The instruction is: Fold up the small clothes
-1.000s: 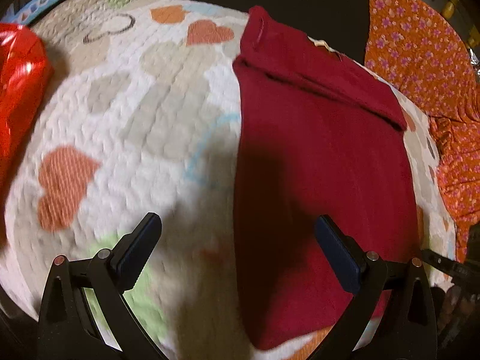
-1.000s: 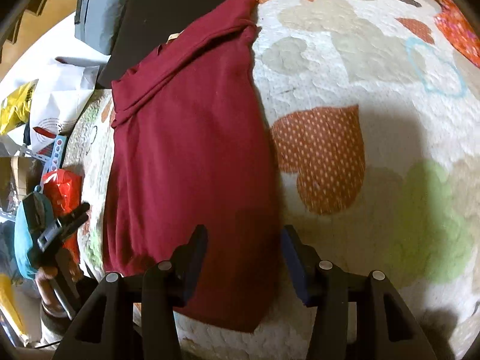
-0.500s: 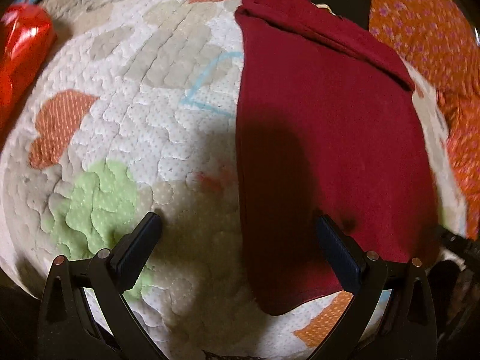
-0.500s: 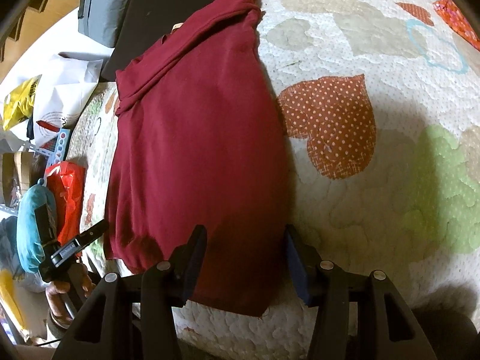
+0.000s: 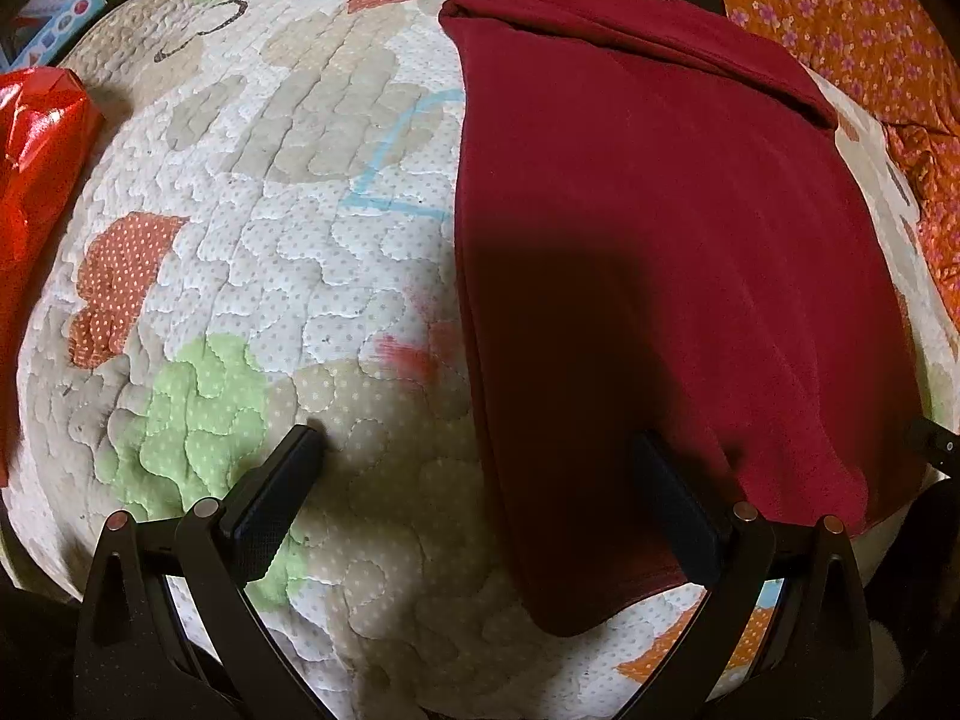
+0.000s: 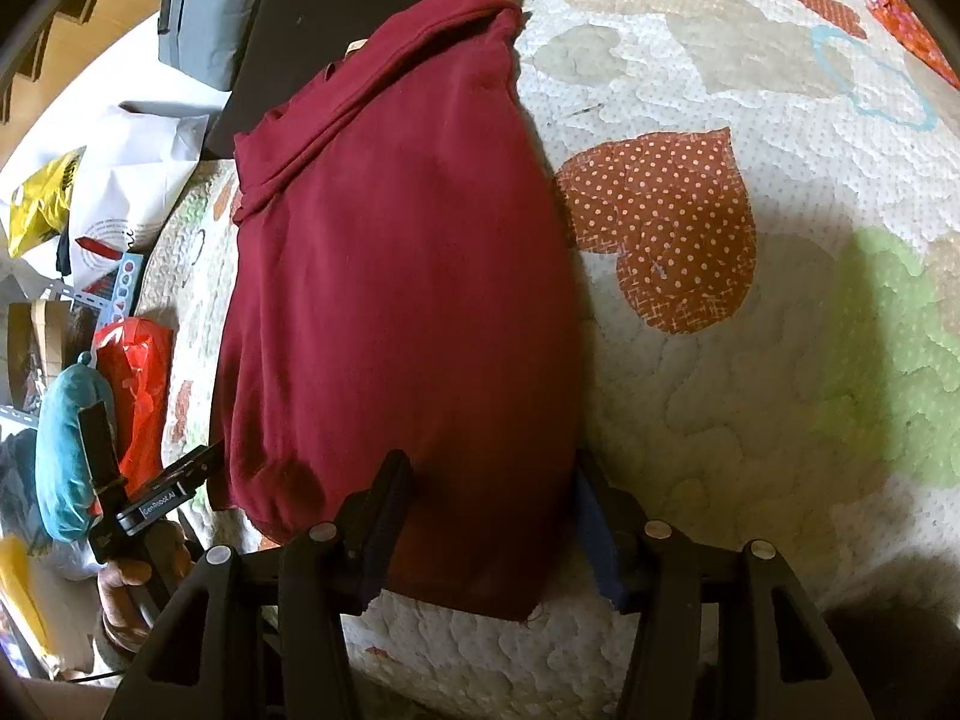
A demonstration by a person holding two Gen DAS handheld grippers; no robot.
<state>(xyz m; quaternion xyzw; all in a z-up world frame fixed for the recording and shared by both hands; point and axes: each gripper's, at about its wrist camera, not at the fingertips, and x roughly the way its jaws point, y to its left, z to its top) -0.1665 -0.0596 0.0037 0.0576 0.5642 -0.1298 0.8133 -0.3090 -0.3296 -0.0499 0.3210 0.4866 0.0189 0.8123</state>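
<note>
A maroon garment [image 5: 648, 228] lies flat and lengthwise on a quilted heart-print bedspread [image 5: 288, 228], its folded collar end far away. My left gripper [image 5: 480, 480] hangs open and wide over the garment's near left edge. One of its fingers is over the quilt and the other over the cloth, and nothing is gripped. In the right wrist view the garment [image 6: 408, 276] fills the middle. My right gripper [image 6: 489, 516] straddles its near right corner. Its jaws are opening, with cloth lying loose between them. The left gripper [image 6: 162, 492] shows there too, held by a hand [image 6: 120, 588].
A red plastic bag [image 5: 36, 180] lies at the quilt's left edge and an orange floral cloth [image 5: 870, 60] at the far right. Beyond the bed are a black slab [image 6: 336, 12], white bags [image 6: 138, 180] and a teal bundle [image 6: 66, 450].
The left gripper has sunk toward the quilt and drawn back to the garment's near hem. The right gripper has stayed in place, its fingers a little wider apart.
</note>
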